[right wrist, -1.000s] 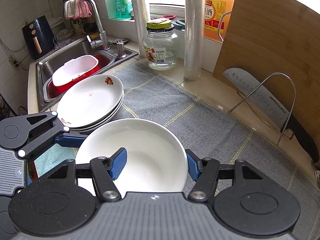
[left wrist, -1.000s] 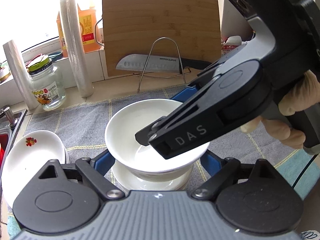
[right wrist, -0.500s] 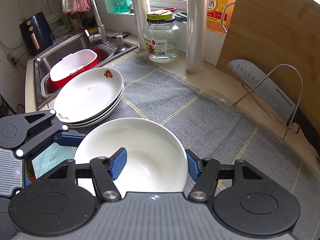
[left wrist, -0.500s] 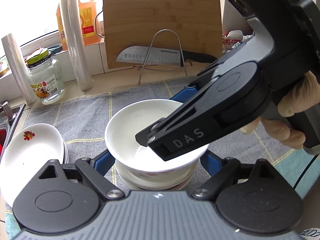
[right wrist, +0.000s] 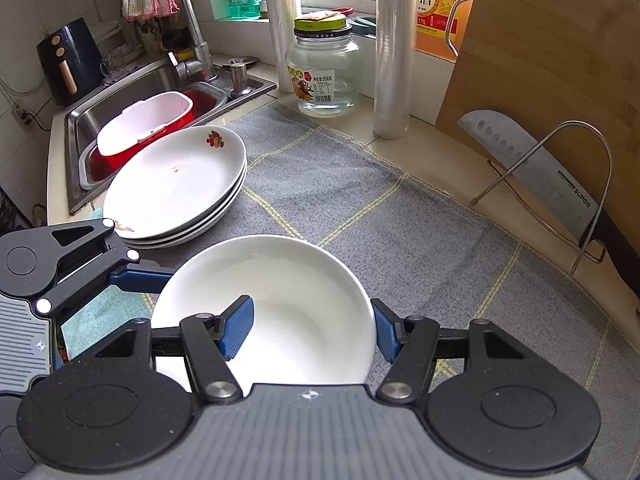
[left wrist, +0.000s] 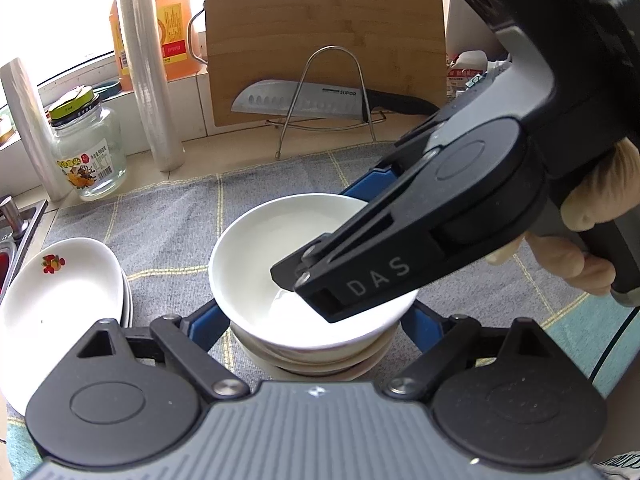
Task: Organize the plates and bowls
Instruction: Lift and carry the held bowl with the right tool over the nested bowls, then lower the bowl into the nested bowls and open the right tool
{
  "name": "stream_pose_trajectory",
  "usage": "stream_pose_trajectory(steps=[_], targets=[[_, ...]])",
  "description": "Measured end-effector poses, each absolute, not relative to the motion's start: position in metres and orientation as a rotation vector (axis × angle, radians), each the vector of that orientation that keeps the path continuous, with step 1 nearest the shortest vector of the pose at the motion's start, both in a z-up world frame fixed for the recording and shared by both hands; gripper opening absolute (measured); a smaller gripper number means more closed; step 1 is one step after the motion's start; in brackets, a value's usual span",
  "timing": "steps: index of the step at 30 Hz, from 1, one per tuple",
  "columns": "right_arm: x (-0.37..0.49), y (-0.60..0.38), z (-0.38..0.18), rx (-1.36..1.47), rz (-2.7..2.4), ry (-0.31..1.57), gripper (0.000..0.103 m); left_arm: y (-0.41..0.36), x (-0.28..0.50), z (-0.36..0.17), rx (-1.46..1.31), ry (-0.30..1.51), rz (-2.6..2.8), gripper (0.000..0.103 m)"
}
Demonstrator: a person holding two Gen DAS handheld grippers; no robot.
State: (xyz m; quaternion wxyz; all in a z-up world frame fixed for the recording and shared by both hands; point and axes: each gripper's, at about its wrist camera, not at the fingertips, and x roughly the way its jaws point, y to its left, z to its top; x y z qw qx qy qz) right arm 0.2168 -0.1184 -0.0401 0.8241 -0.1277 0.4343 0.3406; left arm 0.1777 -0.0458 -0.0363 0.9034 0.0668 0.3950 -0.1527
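Observation:
A white bowl point(left wrist: 260, 248) point(right wrist: 288, 280) is in my right gripper point(right wrist: 312, 328) point(left wrist: 332, 236), which is shut on its wall, one pad inside and one outside the rim. The bowl rests nested on a short stack of bowls point(left wrist: 320, 364) on the grey mat point(right wrist: 400, 232). My left gripper point(left wrist: 312, 324) stands open low around that stack, a blue pad on either side; whether they touch is unclear. One of its fingers point(right wrist: 136, 276) shows at the left of the right wrist view. A stack of white plates point(left wrist: 60, 300) point(right wrist: 176, 188) with a fruit print lies to the left.
Behind the mat a bamboo cutting board point(left wrist: 320, 32) leans on the wall, with a knife point(left wrist: 296, 102) on a wire rack. A glass jar point(left wrist: 86, 152), rolls of film point(left wrist: 148, 80) and an oil bottle stand at the back left. The sink point(right wrist: 84, 128) holds a red basin.
The held bowl has sunk from just above the stack down into it. Both views have shifted slightly, with the left gripper still around the stack.

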Motion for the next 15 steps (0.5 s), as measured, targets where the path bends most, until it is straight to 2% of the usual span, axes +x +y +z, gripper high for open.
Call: stream_pose_trajectory(steps=[10,15], targets=[[0.2181,-0.1183,-0.0429,-0.267,0.722,0.930,0.069,-0.0460,0.1788,-0.0368,0.142,0.817,-0.319,0.091],[0.2181,-0.1187,-0.0441,-0.261,0.738,0.931,0.074,-0.0461,0.1786,-0.0376,0.144,0.821,-0.324,0.092]])
